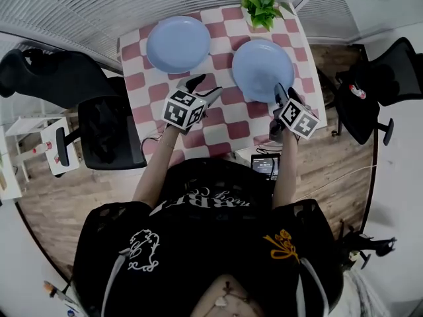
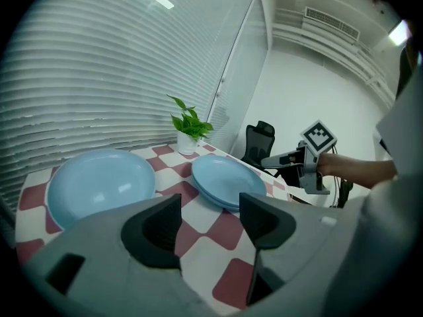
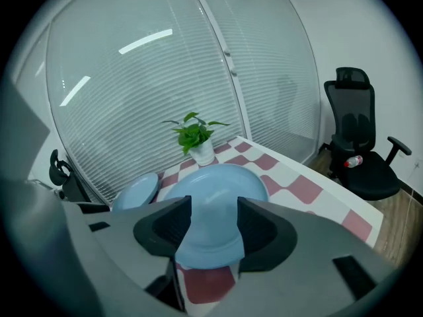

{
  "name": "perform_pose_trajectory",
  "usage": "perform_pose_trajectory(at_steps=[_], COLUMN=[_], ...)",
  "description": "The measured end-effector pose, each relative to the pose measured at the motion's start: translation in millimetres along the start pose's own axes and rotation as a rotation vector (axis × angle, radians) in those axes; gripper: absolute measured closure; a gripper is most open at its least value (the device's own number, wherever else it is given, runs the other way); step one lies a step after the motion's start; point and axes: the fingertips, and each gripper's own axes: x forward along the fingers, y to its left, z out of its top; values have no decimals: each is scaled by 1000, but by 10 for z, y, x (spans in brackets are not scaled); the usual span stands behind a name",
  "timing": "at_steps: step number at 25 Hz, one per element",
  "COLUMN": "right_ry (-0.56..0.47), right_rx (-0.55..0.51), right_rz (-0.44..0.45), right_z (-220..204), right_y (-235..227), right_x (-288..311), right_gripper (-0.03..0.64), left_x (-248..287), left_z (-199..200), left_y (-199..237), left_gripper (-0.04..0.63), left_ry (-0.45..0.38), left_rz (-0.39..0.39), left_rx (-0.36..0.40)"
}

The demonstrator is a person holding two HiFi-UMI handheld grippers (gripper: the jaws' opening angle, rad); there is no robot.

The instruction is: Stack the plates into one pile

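Near edge of table [image 1: 228,121] covered by arms + marker cubes in head view; near rim of right plate pile [image 1: 262,69] partly behind right gripper [image 1: 285,98], contact there can't be told; pile count hard to read, double rim in left gripper view, prob 2 stacked. Left plate [image 1: 178,43] single, flat on the checks at far left of table, well apart from pile. White pot [image 3: 203,152] holds green plant [image 1: 260,4]; pot hidden under leaves in head view; stands at far edge just beyond pile. Left gripper [image 1: 203,88] over mid table, near both plate spots; fingers [image 2: 155,230] apart, only tablecloth betw them. Right gripper fingers [image 3: 165,233] wide apart, pressing on nothing; pile seen thru the gap, lying beyond the tips. Black chair [image 3: 357,144] at right, off the table.
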Motion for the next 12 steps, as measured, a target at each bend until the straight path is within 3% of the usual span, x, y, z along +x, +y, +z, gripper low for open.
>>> perform_pose_trajectory(at_steps=[12], right_ry=[-4], right_rx=[-100], right_rz=[218], right_z=[-63], right_y=[1375], right_x=[157], right_gripper=[420], left_x=[-846], left_z=[56], left_y=[719], left_gripper=[321], left_ry=[-76], left_rz=[137], left_rx=[21])
